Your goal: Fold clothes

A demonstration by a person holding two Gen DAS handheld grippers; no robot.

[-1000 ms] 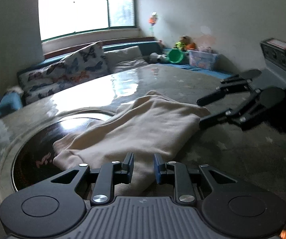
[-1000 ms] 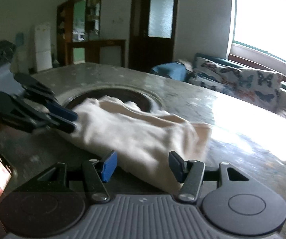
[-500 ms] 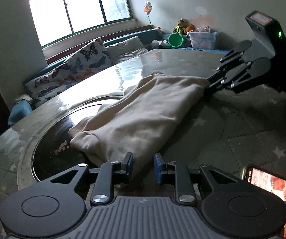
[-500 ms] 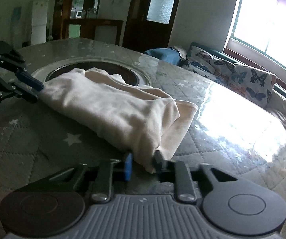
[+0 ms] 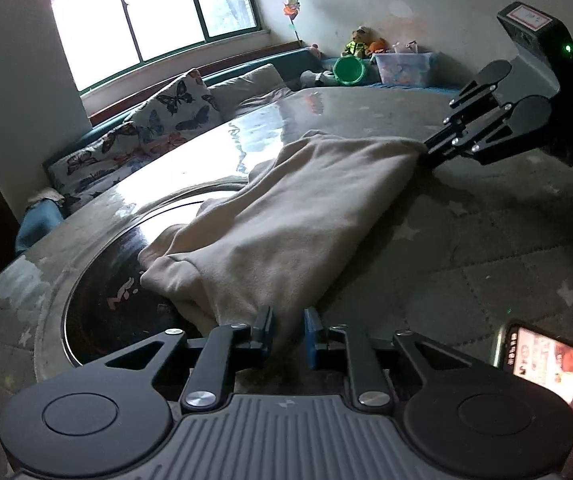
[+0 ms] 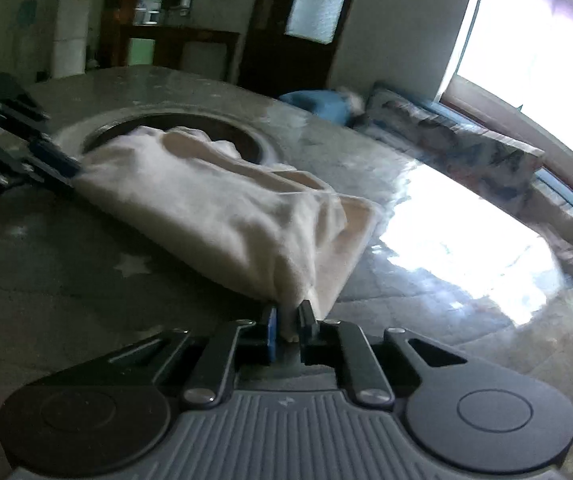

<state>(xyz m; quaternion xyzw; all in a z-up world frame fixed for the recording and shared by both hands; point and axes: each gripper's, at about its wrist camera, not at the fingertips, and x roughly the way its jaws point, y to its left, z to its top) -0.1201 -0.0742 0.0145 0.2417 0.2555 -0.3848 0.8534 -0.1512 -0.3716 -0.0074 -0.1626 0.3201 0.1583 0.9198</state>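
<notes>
Both grippers, left [image 5: 288, 332] closing, right [image 6: 286, 326], pinch cloth [image 5: 286, 208]

A lived-in home: beyond the jaws, a window bench [image 5: 270, 68] carries butterfly cushions [image 5: 174, 100], soft toys [image 5: 360, 42], a toy box [image 5: 404, 66]; a fridge [image 6: 70, 36] stands past them.

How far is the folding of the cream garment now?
Done: the garment lies bunched in a long strip on the table. In hand: the left gripper is closing on one end, and the right gripper pinches the other. Left: the folding itself; no neat fold shows yet.
</notes>
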